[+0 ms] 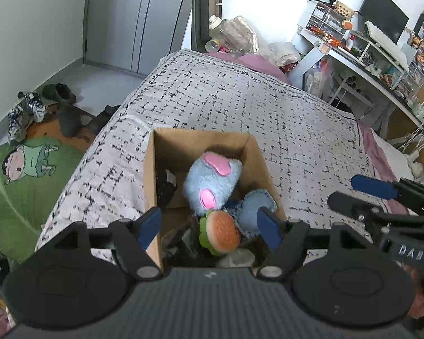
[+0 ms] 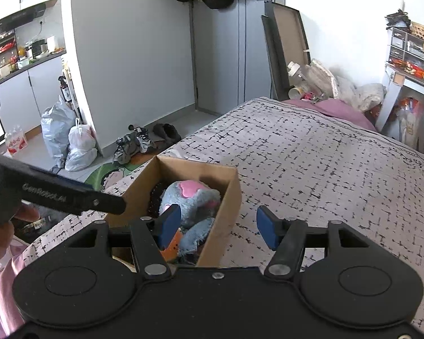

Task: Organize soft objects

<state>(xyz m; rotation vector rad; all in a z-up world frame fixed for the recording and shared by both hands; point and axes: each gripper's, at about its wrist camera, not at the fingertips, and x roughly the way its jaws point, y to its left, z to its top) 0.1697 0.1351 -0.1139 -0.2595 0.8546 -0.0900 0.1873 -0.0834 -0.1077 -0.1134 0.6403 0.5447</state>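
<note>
Judging from the lower middle of both views, sorting looks nearly finished: the cardboard box [image 1: 152, 175] on the bed [image 1: 268, 107] holds one blue plush toy [image 1: 212, 180], one burger toy [image 1: 220, 233] and something dark, unclear. No soft items show on the bedspread. Left tool [image 1: 209, 226] and right tool [image 2: 217, 226] both gape wide, empty.

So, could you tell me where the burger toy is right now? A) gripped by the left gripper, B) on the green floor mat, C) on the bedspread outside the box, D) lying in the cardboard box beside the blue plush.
D: the burger toy lies inside the cardboard box, against the blue plush, and the left gripper above it is open.
</note>
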